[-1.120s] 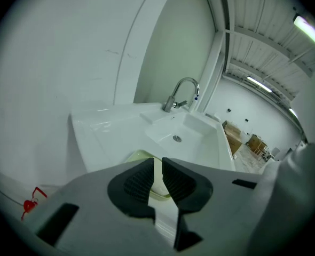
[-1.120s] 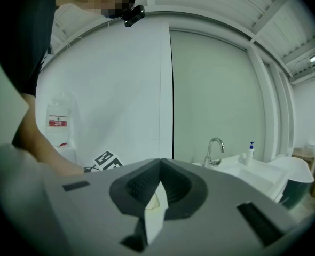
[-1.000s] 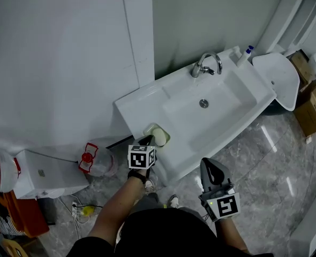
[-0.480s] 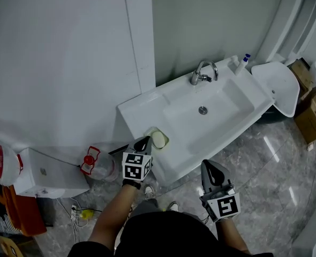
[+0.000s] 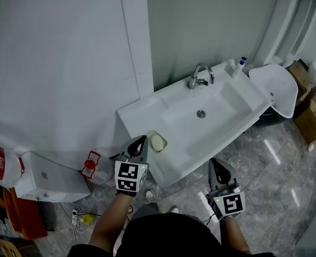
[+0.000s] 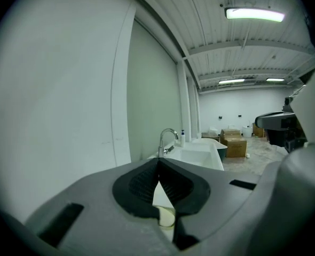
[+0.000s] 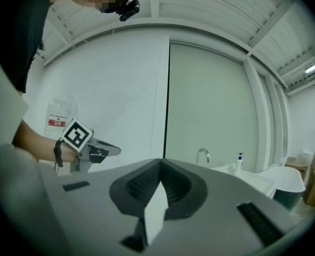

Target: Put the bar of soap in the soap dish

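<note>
No words could be read.
A red and white label (image 7: pixel 56 121) sat on the big clear bottle (image 5: pixel 5 173), but its print was too small and blurry to read.

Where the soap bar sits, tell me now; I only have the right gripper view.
Observer: The soap bar lies in the soap dish on the sink, at its near left corner.
Operator: Report the left gripper's jaws.
Observer: The left gripper is shut, nothing between its jaws.
Operator: Say whether it touches the dish.
Observer: No; the left gripper view shows the dish below its jaws, apart from them.
</note>
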The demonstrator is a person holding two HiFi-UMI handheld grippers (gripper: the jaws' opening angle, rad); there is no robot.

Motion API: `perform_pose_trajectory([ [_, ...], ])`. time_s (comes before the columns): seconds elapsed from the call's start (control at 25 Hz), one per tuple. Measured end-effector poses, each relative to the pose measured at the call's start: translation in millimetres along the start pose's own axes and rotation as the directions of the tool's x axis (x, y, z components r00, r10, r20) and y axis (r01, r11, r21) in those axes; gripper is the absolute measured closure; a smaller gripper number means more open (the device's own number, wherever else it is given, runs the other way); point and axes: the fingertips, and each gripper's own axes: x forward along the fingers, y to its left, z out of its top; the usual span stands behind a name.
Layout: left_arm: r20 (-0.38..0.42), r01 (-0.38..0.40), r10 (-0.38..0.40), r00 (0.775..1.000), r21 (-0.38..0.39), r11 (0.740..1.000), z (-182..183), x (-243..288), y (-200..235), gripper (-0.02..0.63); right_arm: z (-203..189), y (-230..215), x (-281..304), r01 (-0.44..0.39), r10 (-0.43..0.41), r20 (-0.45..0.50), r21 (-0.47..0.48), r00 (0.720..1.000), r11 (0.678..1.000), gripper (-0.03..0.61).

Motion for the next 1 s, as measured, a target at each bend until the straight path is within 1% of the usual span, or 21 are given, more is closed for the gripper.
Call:
perform_pose_trajectory([
  [0.16, 0.077, -0.018, 0.016, 0.997, 0.029, 0.999, 30, -21, 6, 0.594, 6, -13, 0, 0.028, -0.028, 0.011, -0.011, 1.000, 1.000, 0.566],
  [0.36, 0.174, -0.040, 0.026, 0.984, 0.081, 0.996, 65, -49, 15, 0.594, 8, -21, 3, 0.053, -0.053, 0.014, -0.019, 0.999, 0.998, 0.566],
  [0.52, 0.227, -0.034, 0.003, 0.974, 0.133, 0.991, 80, -63, 12, 0.594, 10, -22, 7, 0.063, -0.063, 0.005, 0.005, 0.998, 0.998, 0.566],
  [0.64, 0.249, -0.028, -0.012, 0.968, 0.155, 0.988, 88, -66, 9, 0.594, 16, -20, 15, 0.052, -0.052, 0.013, 0.001, 0.999, 0.999, 0.566],
  [0.72, 0.248, -0.025, -0.011, 0.969, 0.144, 0.989, 90, -72, 8, 0.594, 20, -15, 20, 0.044, -0.044, 0.017, -0.001, 0.999, 0.999, 0.566],
  [0.8, 0.236, -0.031, 0.003, 0.972, 0.118, 0.993, 90, -81, 7, 0.594, 22, -11, 24, 0.037, -0.037, 0.014, -0.004, 0.999, 0.999, 0.566],
  [0.92, 0.233, -0.059, 0.029, 0.972, 0.123, 0.991, 87, -93, 14, 0.594, 25, -10, 28, 0.036, -0.036, 0.007, -0.011, 0.999, 0.999, 0.566],
  [1.0, 0.233, -0.064, 0.036, 0.972, 0.114, 0.991, 86, -99, 20, 0.594, 26, -9, 31, 0.038, -0.038, 0.004, -0.015, 0.999, 0.999, 0.566],
])
